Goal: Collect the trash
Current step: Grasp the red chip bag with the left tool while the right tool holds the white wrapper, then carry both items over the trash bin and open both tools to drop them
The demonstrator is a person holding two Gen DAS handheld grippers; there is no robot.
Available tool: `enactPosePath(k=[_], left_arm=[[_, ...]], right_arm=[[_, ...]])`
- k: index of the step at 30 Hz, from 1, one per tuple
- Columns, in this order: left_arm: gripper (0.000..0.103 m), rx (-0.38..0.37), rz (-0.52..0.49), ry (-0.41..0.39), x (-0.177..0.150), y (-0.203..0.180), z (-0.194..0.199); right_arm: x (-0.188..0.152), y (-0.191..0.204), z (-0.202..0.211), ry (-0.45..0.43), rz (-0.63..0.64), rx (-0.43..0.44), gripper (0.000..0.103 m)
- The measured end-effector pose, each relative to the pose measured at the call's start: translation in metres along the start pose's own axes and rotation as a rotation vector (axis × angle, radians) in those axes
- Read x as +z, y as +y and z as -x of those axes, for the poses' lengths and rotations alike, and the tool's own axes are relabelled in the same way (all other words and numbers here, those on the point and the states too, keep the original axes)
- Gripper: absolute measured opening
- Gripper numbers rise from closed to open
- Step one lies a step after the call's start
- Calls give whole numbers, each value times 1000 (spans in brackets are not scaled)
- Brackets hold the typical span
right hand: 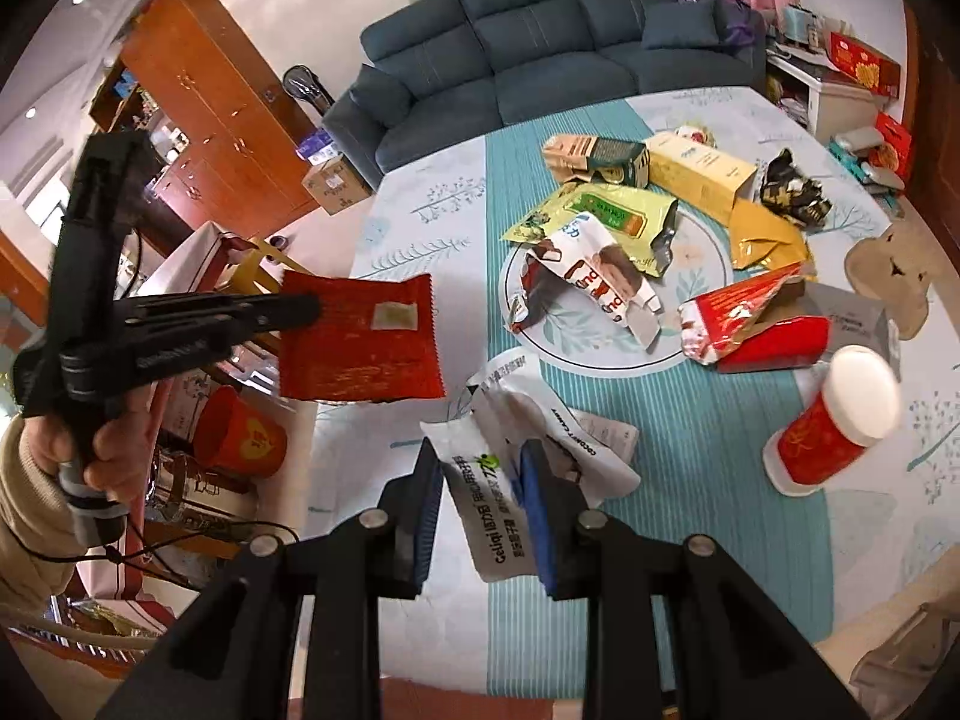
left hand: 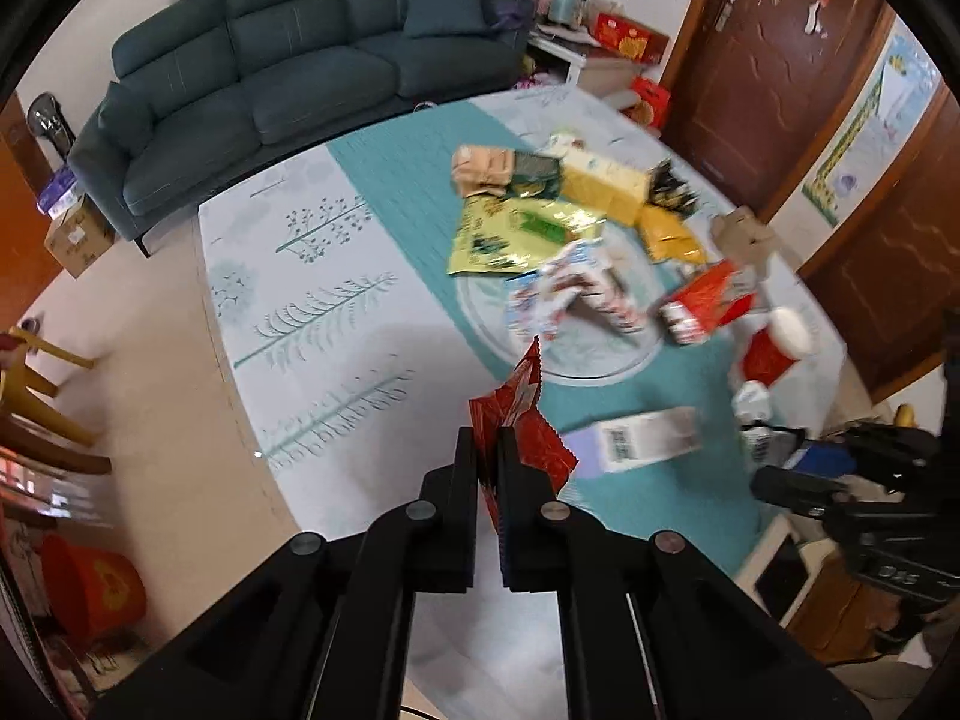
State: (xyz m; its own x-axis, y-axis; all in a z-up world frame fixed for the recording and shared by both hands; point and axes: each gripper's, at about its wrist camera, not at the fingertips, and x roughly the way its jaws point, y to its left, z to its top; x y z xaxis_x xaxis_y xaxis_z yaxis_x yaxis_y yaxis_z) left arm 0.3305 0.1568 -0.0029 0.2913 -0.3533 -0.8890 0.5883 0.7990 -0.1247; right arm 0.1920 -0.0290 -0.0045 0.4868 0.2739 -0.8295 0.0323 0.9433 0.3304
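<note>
1. The left claw (left hand: 492, 450) is pinched shut on a red wrapper (right hand: 360, 339). The wrapper hangs in the air at the near left side of the table (right hand: 708, 540), off the cloth.
2. The right claw (right hand: 480, 468) is narrow and squeezes a white wrapper (right hand: 498, 480) that rests on the near part of the table.
3. Both wrappers look thin, light and crinkly. They bend easily, so I think a pinch on a flat edge or corner works best. They may be a bit slippery.
4. More trash lies farther out on the table. There is a yellow box (right hand: 702, 171), a green and gold bag (right hand: 612, 222) and a torn chocolate wrapper (right hand: 594, 288).
5. A red cup with a white lid (right hand: 834, 420) lies on its side at the near right. It looks stiff and round, so it could roll away. Holding it around the middle seems safest.
6. The boxes look open and squashed. I cannot tell if anything is inside them.
7. A red bucket (right hand: 240, 435) stands on the floor to the left, below the red wrapper. It may be the bin for the trash. I cannot see what is in it.
</note>
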Motion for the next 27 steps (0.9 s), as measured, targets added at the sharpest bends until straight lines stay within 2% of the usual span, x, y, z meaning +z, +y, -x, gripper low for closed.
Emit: enactPosePath(k=[5,13,22,27], left_arm=[[3,-36,-27,-23,-21,-51,31],[3,-46,-69,-18,-63,-167,37],[3,6,44,52,-122,-285,9],[3,58,106,108,-160,-323,-22]], right_arm=[[-12,-7,32,-21,35,2,26],[-55,-53,85,-14,66,39,26],[-114,-128,123,72,126,102,26],[-159,-167,108,175,129,127,26]])
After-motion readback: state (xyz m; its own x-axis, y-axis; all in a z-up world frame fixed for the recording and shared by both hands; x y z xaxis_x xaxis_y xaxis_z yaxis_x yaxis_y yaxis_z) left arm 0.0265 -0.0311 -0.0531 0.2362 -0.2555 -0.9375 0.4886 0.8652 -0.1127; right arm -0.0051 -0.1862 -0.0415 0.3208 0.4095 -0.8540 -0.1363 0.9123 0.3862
